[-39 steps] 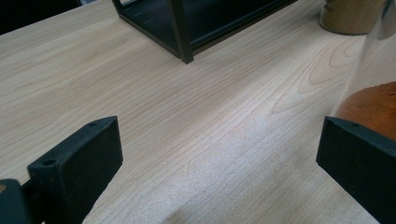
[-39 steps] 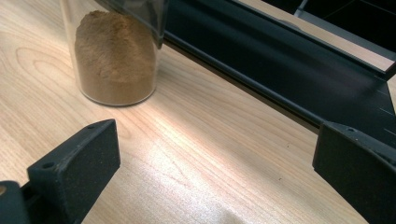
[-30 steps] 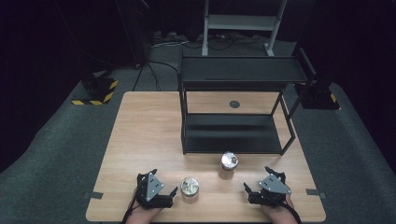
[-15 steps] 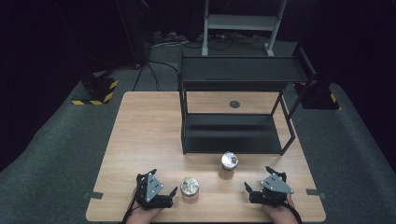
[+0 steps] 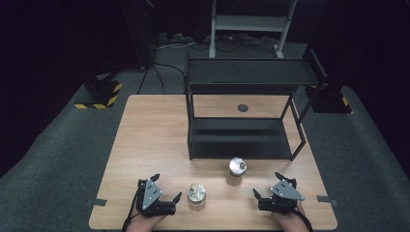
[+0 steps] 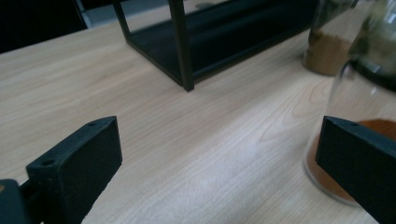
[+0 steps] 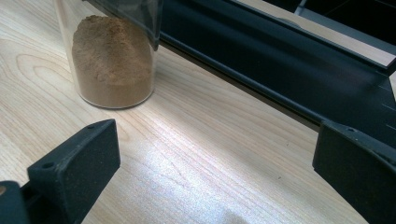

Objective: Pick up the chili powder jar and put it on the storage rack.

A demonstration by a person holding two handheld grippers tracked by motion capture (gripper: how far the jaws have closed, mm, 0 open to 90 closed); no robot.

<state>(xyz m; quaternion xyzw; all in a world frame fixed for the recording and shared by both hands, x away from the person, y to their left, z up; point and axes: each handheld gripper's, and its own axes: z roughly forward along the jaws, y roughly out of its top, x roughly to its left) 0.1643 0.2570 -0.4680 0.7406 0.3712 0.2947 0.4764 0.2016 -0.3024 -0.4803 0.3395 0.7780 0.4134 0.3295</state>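
Dark room, grey carpet, and a light wooden table (image 5: 145,140) with a black two-tier shelf rack (image 5: 241,125) standing on its far half. Two small glass spice jars stand on the near part of the table: a short jar (image 5: 196,193) near the left, with reddish-orange powder showing in the left gripper view, and a taller jar (image 5: 237,170) just in front of the rack, holding tan-brown powder.

The left gripper (image 5: 162,203) rests at the near edge with its jaws spread wide, nothing between them; the short jar is just beside its right jaw, apart from it. The right gripper (image 5: 273,195) is also wide open and empty, a bit to the right of the taller jar.

Looks to me like the very start, probably jars going onto the rack, nothing picked up yet. Next move would be sliding the left gripper right so the short jar sits squarely between the jaws, then closing gently on the glass, low enough not to tip it.
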